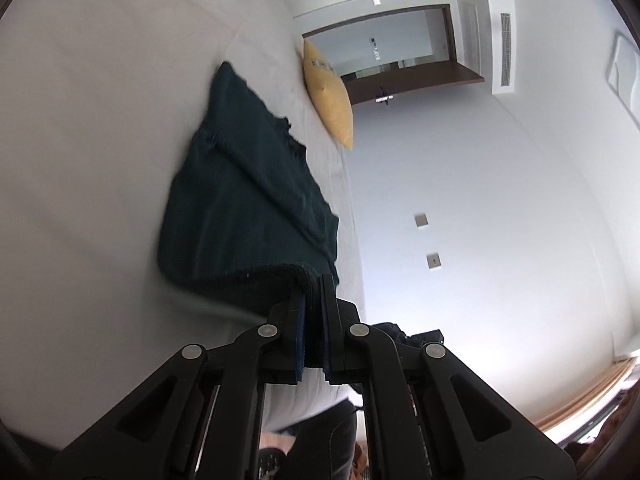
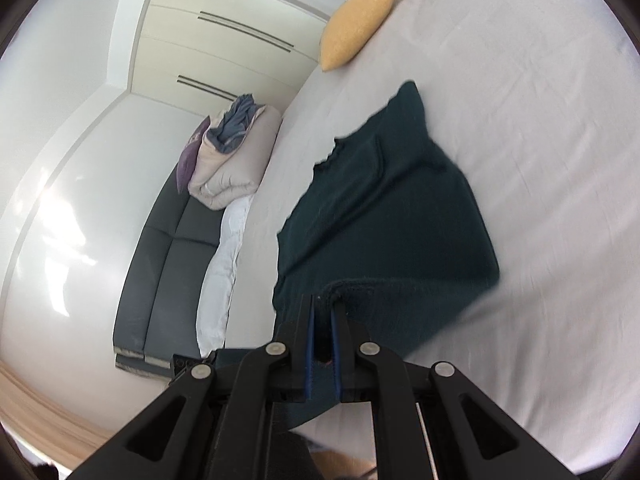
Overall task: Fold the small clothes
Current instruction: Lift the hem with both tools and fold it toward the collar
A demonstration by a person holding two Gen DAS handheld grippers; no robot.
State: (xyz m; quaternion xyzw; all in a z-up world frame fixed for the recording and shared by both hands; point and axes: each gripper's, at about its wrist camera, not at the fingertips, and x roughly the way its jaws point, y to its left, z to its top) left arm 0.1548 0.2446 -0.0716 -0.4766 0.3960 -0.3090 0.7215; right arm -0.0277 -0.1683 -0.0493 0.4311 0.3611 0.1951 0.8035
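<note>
Left wrist view: the left gripper [image 1: 314, 284] is clenched on the near hem of a dark green sweater [image 1: 244, 196], with a fold of the knit pinched between its blue-lined jaws. The hem is lifted off the bed [image 1: 100, 120], while the rest of the sweater lies spread on the pale sheet and stretches away toward the far edge. A yellow cushion [image 1: 328, 92] lies at that far edge, well apart from the sweater. Beyond the bed stand a white wall [image 1: 500, 220] with two small switch plates and a dark-framed doorway [image 1: 384, 60].

Right wrist view: the right gripper [image 2: 324, 308] is also clamped on the sweater's [image 2: 384, 208] near hem, the cloth caught between its pads and hanging down below them. From the gripper the hem rises as a thick rolled edge, and the body of the sweater slopes down to the sheet, its ruffled neckline and one sleeve pointing toward the cushion [image 2: 356, 28] at the far corner of the bed [image 2: 540, 140]. Beside the bed's left edge runs a dark sofa [image 2: 168, 256], with a folded beige duvet [image 2: 232, 160] and a purple pillow [image 2: 188, 156] piled on its far end. White wardrobe doors [image 2: 232, 40] stand behind.
</note>
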